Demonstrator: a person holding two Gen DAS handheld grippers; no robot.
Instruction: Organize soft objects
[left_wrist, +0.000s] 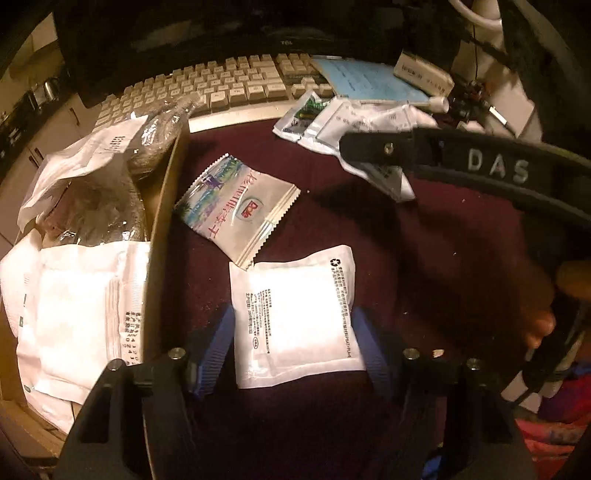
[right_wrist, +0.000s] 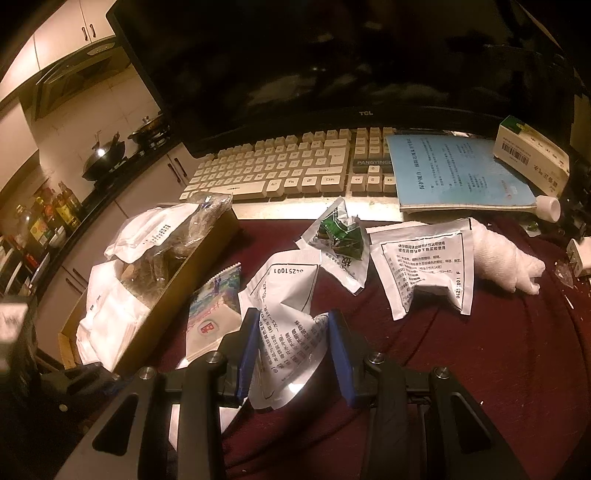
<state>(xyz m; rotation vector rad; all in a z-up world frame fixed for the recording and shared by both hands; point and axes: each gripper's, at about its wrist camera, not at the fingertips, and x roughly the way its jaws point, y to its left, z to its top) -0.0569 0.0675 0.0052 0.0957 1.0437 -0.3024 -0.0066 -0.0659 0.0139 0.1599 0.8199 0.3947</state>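
Left tongs (left_wrist: 295, 332) angled steeply down, released astride white pouch (left_wrist: 295, 317), right tongs (right_wrist: 293, 350) grasping crumpled sachet (right_wrist: 291, 332)

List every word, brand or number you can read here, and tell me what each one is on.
"TCL": on the monitor.
"PANGYING": on the keyboard, end cut off.
"Alt", "Ctrl": on its keys.
"DAS": on the right gripper.
"Dole": on the colourful packet, upside down.
"0425 1001": on the flat sachet.
"0425100": on the crumpled sachet, upside down.
Chinese print on the sachets, blue booklet and box: too small to read.
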